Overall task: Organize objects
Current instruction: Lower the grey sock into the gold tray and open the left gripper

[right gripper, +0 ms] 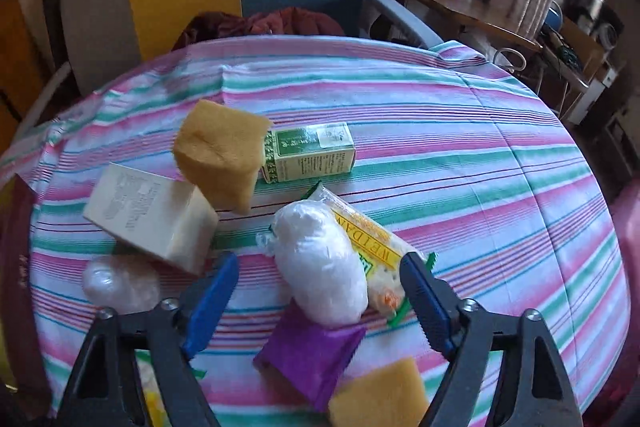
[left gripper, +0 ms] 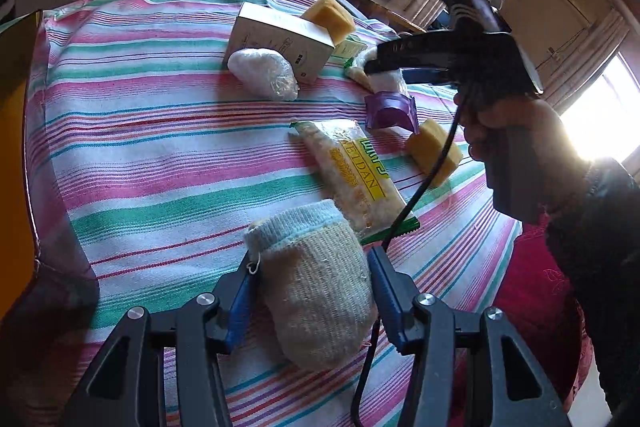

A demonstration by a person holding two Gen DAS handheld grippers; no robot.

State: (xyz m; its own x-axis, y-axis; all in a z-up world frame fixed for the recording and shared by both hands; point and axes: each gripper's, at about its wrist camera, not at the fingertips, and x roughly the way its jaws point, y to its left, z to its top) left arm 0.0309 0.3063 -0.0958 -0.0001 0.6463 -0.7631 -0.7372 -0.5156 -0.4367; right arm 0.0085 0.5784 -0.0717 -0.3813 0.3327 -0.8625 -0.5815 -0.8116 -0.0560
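**Striped table, sorting under way**

Striped cloth (right gripper: 460, 131) covers a round table w/ chairs behind. Left gripper (left gripper: 312, 267) clamps a knitted sock (left gripper: 320, 291), lifted slightly, prob. for moving it aside. Right gripper (right gripper: 320, 279) straddles a white wrapped bundle (right gripper: 320, 263), jaws not touching it. Bundle lies on a snack packet (right gripper: 372, 247), purple wrapper (right gripper: 308, 351) just beside. Items cluster mid-table; right side of cloth is bare, good room to set things, edges well apart.

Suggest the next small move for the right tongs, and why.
Probably lower and close the right tongs on the white plastic-wrapped bundle: it lies between the open blue pads, untouched, atop a snack packet. The left tongs already hold the sock.
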